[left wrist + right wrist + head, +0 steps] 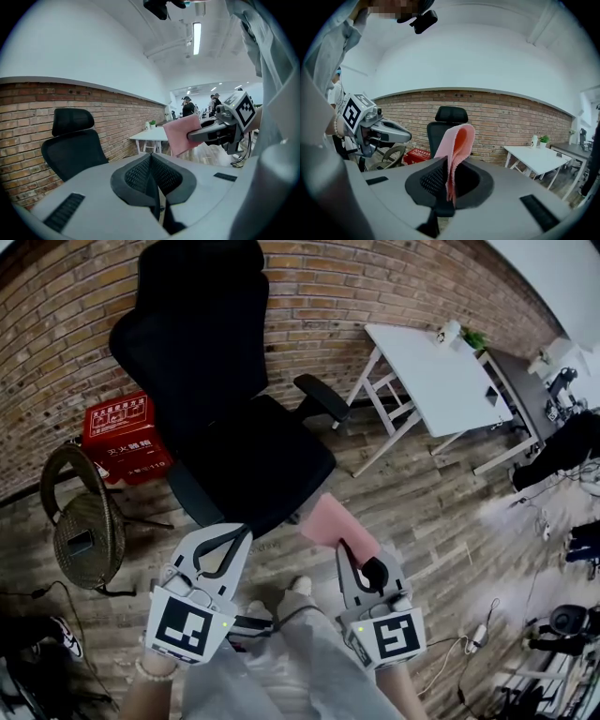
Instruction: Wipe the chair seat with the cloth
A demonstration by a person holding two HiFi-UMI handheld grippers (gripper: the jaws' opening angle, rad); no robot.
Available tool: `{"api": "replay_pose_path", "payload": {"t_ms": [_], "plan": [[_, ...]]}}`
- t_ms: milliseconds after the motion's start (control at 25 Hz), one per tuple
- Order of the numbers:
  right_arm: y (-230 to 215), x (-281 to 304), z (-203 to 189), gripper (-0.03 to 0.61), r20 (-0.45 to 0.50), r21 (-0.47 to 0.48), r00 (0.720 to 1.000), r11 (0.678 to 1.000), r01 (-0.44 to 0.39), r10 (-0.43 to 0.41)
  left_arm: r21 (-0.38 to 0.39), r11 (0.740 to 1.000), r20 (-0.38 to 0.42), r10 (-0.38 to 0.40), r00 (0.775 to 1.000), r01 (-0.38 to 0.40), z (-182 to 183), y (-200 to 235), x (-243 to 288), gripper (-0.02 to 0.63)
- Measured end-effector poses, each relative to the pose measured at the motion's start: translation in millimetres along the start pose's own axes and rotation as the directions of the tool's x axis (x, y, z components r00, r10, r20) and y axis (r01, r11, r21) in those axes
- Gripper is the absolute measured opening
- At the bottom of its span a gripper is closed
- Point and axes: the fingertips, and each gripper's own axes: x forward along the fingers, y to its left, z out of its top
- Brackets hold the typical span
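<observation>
Not yet wiping, by the look: cloth (330, 519) clamped in the right gripper (349, 547), in the air near the chair seat (258, 465) front edge, left gripper (238, 534) closed on nothing, whole seat left to do.

Cloth (337, 521) beside, perhaps touching, chair seat (255, 463)

Your left tongs (240, 532): jaws pressed together, nothing between them. Your right tongs (344, 546): jaws clamped on the pink cloth (330, 519), which stands up past the tips. You hold both low before your body, side by side, not touching.
</observation>
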Motion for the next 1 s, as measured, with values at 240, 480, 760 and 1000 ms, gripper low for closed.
{"api": "replay_pose_path", "payload": {"t_ms": [240, 480, 760, 1000], "plan": [[-21, 11, -8, 0.051, 0.001, 0.014, 1.0, 1.0, -0.001, 0.001, 0.002, 1.0, 0.0, 0.006, 1.0, -0.006, 2, 3, 23, 0.018], [-66, 51, -15, 0.051, -0.016, 0.026, 0.999, 0.999, -0.039, 0.039, 0.004, 0.999, -0.01, 0.041, 0.999, -0.041, 7, 20, 74, 0.018], [-142, 115, -5, 0.051, 0.0, 0.012, 0.991, 0.991, -0.131, 0.131, -0.013, 0.993, -0.03, 0.117, 0.993, -0.117, 23, 49, 157, 0.018], [-194, 181, 7, 0.051, 0.006, -0.029, 0.97, 0.969, -0.244, 0.244, -0.062, 0.974, -0.059, 0.214, 0.975, -0.218, 33, 83, 218, 0.018]]}}
